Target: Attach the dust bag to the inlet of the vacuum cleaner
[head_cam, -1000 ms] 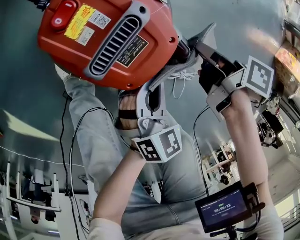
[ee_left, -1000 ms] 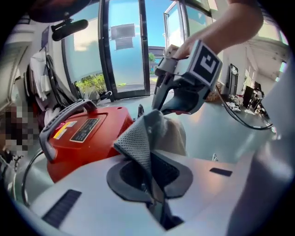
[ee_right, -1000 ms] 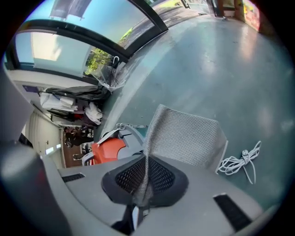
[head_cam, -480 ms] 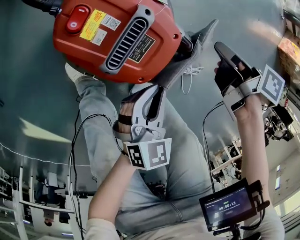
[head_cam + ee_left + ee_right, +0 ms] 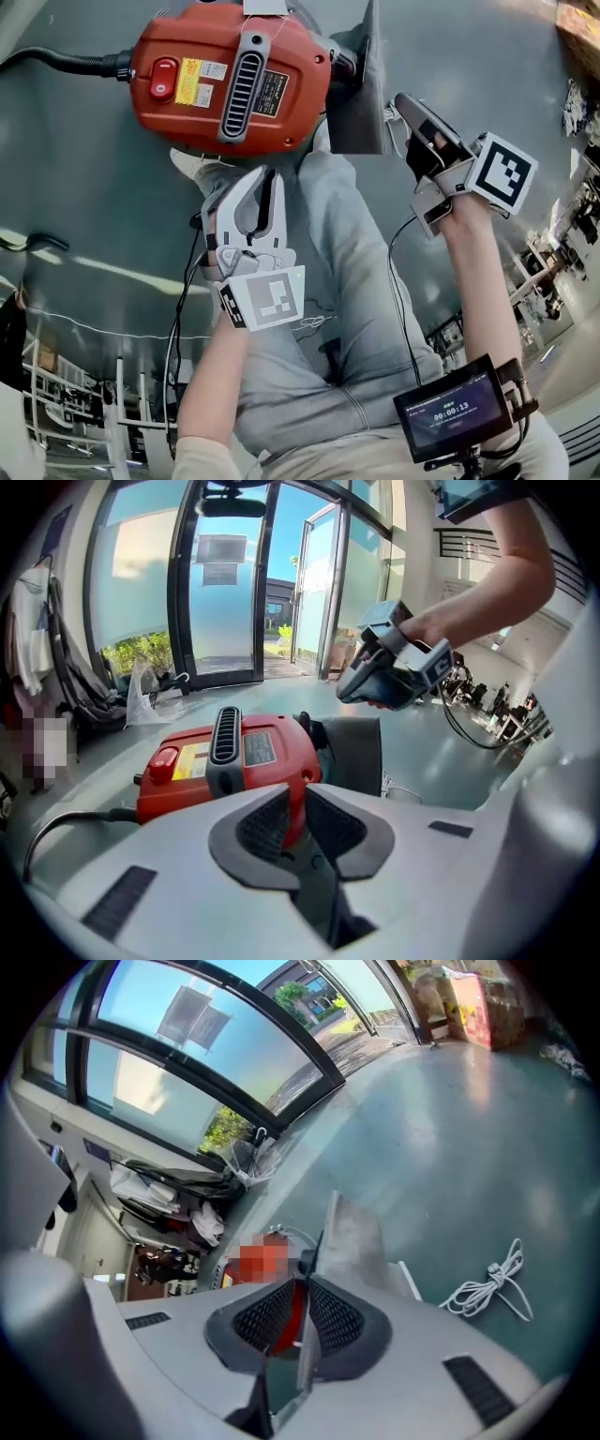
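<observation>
The red vacuum cleaner (image 5: 225,80) lies on the grey floor, also seen in the left gripper view (image 5: 225,761). The grey dust bag (image 5: 361,94) sits against the inlet on its right end (image 5: 352,752). My left gripper (image 5: 262,178) hovers just short of the vacuum's near side. Its jaws (image 5: 298,803) stand a narrow slit apart with nothing between them. My right gripper (image 5: 401,101) floats right of the bag, apart from it. Its jaws (image 5: 302,1302) show a thin gap, with the bag (image 5: 347,1241) edge-on beyond the tips.
A black power cable (image 5: 66,61) runs left from the vacuum. A white cord (image 5: 487,1288) lies coiled on the floor right of the bag. The person's legs (image 5: 347,281) and a shoe (image 5: 192,164) lie below the vacuum. A small screen (image 5: 450,412) is strapped near the right forearm.
Both grippers have lifted and drawn back from the vacuum. The right gripper has let go of the bag's corner, and the bag now rests flat at the inlet.
</observation>
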{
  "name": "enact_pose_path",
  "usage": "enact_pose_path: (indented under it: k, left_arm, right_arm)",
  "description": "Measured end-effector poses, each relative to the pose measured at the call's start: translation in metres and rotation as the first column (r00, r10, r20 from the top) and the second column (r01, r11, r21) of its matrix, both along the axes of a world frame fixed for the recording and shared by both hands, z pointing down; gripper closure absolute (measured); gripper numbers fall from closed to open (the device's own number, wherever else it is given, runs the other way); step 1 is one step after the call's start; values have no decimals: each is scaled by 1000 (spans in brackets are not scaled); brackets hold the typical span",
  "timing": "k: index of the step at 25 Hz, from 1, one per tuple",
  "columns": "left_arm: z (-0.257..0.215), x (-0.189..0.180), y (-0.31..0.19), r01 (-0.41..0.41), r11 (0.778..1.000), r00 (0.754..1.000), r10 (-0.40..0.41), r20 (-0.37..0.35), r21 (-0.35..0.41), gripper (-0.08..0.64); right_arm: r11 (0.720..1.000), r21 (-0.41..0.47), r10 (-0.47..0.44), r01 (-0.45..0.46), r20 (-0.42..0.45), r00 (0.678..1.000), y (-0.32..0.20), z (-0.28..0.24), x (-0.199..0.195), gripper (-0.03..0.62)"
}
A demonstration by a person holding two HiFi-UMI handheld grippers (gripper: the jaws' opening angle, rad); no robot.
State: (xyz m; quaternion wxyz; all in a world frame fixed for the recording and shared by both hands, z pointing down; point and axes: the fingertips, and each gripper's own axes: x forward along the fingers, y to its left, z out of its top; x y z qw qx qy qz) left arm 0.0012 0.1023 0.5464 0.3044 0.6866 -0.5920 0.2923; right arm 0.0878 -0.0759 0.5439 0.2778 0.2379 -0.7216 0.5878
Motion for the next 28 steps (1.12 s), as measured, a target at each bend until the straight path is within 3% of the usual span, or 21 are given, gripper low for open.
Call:
enact_pose_path:
  k: [4, 8, 12, 17, 28]
  left_arm:
    - [1, -6, -12, -43, 999, 999, 43, 3, -21, 520]
    - [-1, -10, -30, -120, 993, 993, 120, 15, -11, 520]
    - [-2, -12, -43, -166, 986, 986, 166, 22, -2, 520]
    - [-4, -13, -50, -203, 979, 979, 203, 22, -4, 520]
    - [0, -14, -44, -231, 973, 973, 231, 16, -25, 520]
  right_arm:
    - [999, 31, 25, -20, -174, 984, 26, 25, 32, 555]
    - [995, 99, -5, 30, -246, 969, 44, 35, 20, 554]
    - [972, 187, -59, 144, -398, 915, 63, 52, 19, 555]
    - [987, 157, 18, 44, -374, 927, 68, 49, 13, 557]
    - [964, 240, -4, 113, -415, 910, 107, 72, 15, 560]
